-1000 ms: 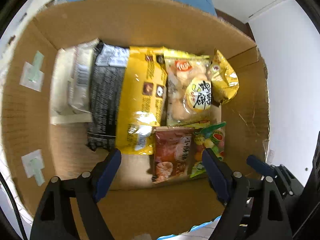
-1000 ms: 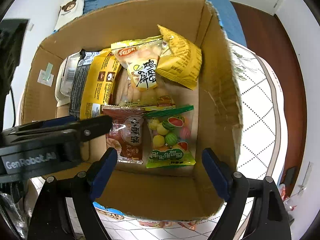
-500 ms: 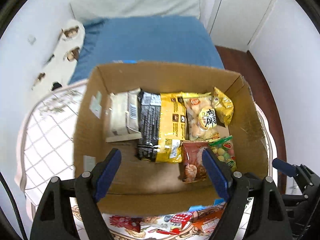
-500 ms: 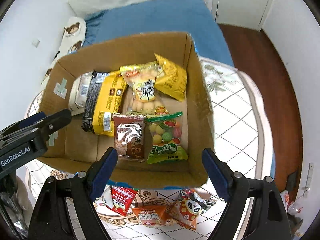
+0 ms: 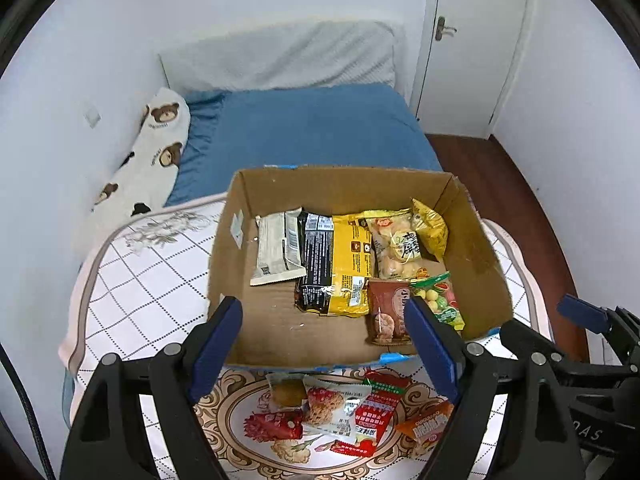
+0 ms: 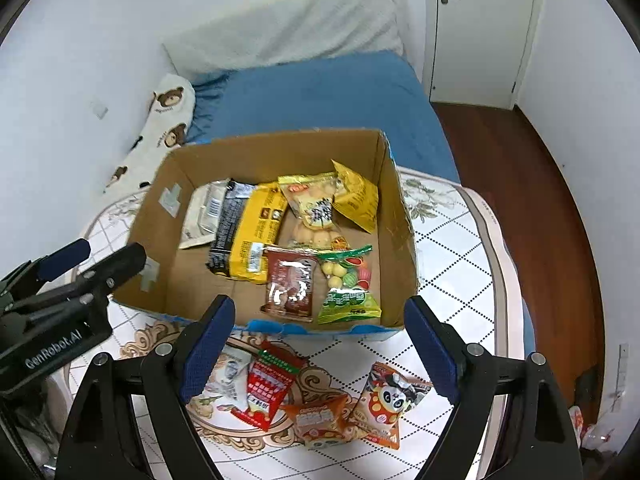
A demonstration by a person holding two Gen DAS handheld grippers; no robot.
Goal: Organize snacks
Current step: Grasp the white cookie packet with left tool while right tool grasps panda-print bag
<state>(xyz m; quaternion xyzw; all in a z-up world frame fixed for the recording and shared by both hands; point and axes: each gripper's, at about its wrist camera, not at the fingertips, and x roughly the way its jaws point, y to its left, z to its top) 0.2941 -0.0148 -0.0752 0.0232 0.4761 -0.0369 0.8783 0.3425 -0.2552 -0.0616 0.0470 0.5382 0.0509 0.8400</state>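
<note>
Between picks: both left tool (image 5: pixel 324 344) and right tool (image 6: pixel 320 344) released, empty, above cardboard box (image 6: pixel 404 236). Next: descend on loose red packet (image 6: pixel 266 392) outside box.

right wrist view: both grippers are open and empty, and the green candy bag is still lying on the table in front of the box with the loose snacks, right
Not quite. The green candy bag already lies inside the cardboard box, beside the brown packet, as the right wrist view shows. The rest holds: the left gripper and right gripper are open and empty, with loose snacks before the box.
</note>
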